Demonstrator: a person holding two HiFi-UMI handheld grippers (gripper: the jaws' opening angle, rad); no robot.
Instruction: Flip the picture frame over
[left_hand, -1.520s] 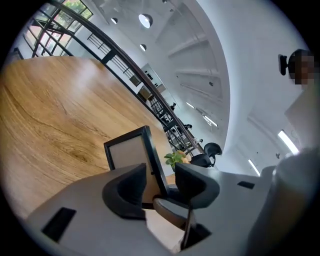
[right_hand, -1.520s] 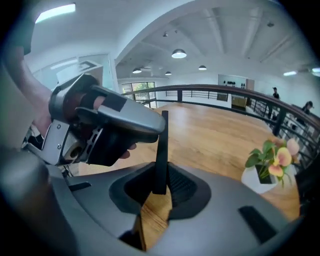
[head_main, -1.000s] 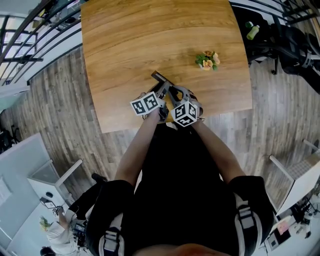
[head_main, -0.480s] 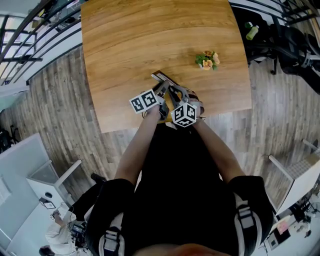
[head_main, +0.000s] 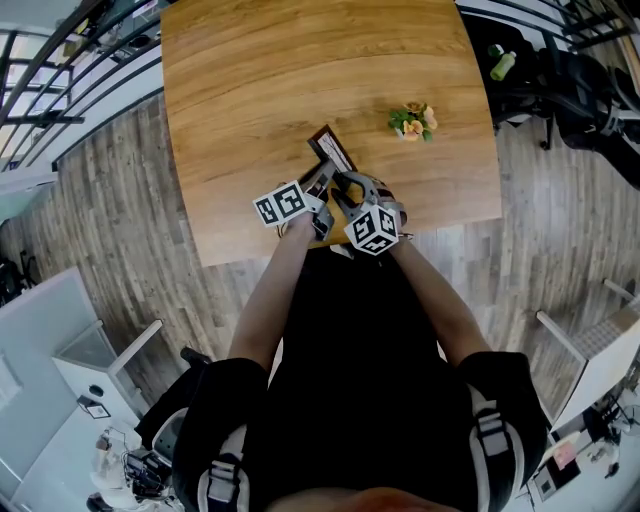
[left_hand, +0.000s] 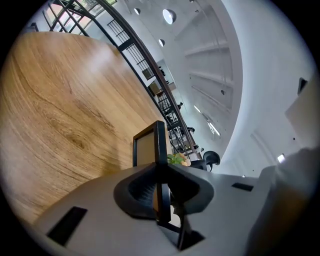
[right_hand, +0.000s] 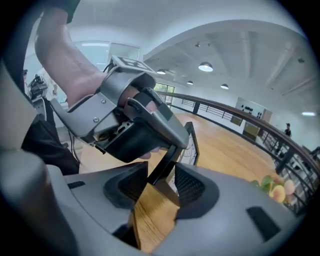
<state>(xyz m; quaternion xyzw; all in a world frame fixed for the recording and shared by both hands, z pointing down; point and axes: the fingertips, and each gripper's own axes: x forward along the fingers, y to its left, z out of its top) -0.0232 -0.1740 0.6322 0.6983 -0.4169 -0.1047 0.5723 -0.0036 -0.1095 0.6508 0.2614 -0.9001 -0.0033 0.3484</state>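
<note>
A dark picture frame stands tilted up on its edge near the front of the wooden table. My left gripper is closing; its pads clamp the frame's thin black edge, and the brown panel shows above the jaws. My right gripper is beside it on the right and is opening. In the right gripper view the frame's lower corner sits between the pads of my right gripper with a gap on each side.
A small bunch of artificial flowers lies on the table to the right of the frame. The table's front edge is just below the grippers. A green bottle and dark chairs stand off the right side.
The frame has tipped up steeper and its top edge has moved away from me. The left gripper's marker cube has shifted a little to the left.
</note>
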